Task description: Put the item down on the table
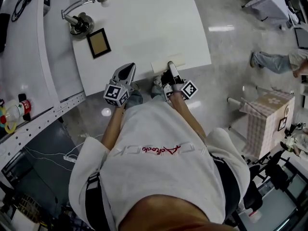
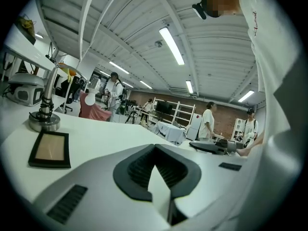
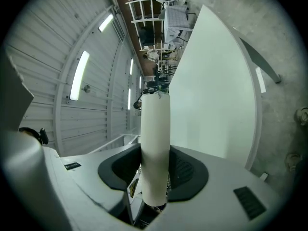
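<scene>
A long cream-white bar stands between the pads of my right gripper, which is shut on its lower end; the bar runs away from the camera across the white table. From the head view the bar lies crosswise just over the table's near edge, with the right gripper on it. My left gripper hovers beside it to the left at the same edge. Its black pads meet at the tips with nothing between them, so the left gripper is shut and holds nothing.
A black-framed tan square lies at the table's left. Behind it stands a metal lamp on a round base. A curved white bench runs along the left. A checked-cloth stand and a person's legs are to the right.
</scene>
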